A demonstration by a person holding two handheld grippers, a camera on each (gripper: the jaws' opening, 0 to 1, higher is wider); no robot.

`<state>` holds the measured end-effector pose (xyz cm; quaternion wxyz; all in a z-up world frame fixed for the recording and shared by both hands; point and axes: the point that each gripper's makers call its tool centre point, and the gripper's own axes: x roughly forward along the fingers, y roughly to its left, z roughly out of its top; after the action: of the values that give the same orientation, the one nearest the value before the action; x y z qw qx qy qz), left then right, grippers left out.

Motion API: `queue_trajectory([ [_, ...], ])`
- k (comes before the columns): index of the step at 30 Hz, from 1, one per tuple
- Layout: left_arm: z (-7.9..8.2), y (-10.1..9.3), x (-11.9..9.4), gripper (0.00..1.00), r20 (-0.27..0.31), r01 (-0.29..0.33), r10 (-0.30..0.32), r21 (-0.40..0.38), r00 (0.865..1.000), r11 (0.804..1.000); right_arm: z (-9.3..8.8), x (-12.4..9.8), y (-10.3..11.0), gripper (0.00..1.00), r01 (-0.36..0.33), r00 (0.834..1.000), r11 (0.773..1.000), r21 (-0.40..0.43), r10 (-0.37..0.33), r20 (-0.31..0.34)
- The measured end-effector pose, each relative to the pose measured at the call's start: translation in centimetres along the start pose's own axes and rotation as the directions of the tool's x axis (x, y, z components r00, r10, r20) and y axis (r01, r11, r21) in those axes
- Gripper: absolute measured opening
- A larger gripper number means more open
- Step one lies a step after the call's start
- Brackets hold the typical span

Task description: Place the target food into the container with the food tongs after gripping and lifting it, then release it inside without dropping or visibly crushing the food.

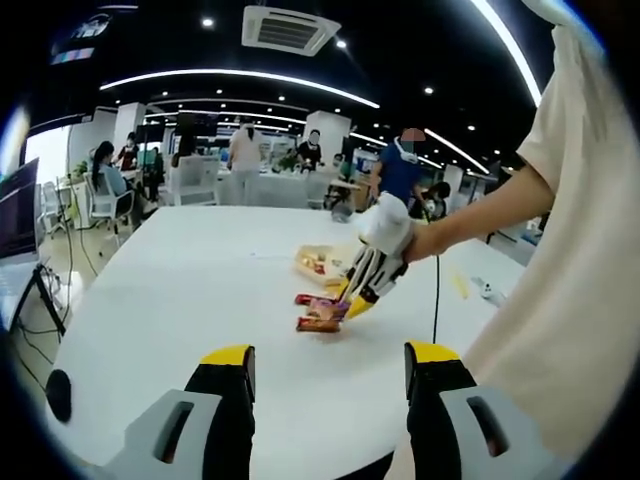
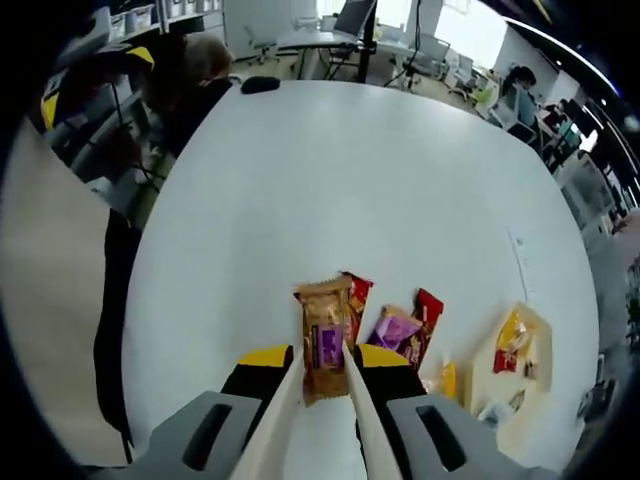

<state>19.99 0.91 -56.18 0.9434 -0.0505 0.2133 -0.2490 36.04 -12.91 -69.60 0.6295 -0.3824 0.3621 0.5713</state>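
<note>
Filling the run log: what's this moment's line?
right claw: tongs closed on brown snack packet | left claw: open | pale tray container: packet not in

A wide white table (image 1: 200,290) carries a black cable (image 1: 436,295) at its right side. Beyond its far edge stand several people (image 1: 245,150) among desks — an office, seemingly — under a ceiling air vent (image 1: 290,28) (strip lights alongside).

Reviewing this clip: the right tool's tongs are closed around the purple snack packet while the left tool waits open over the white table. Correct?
Not quite. In the right gripper view the tongs of the right tool grip the brown snack packet; the purple snack packet lies beside it on the white table. The left tool does wait open.
</note>
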Motion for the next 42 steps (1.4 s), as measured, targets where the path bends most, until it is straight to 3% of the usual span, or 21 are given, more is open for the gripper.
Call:
queue_trajectory([
  [14, 0.5, -0.3, 0.4, 0.6, 0.01, 0.026, -0.026, 0.015, 1.0, 1.0, 0.4, -2.5, -3.4, 0.24, 0.068, 0.998, 0.998, -0.011, -0.069, -0.005],
  [42, 0.6, -0.1, 0.2, 0.6, 0.017, 0.016, -0.017, 0.018, 1.0, 1.0, 0.6, -6.5, -9.7, 0.24, 0.184, 0.983, 0.983, 0.0, -0.184, 0.003],
])
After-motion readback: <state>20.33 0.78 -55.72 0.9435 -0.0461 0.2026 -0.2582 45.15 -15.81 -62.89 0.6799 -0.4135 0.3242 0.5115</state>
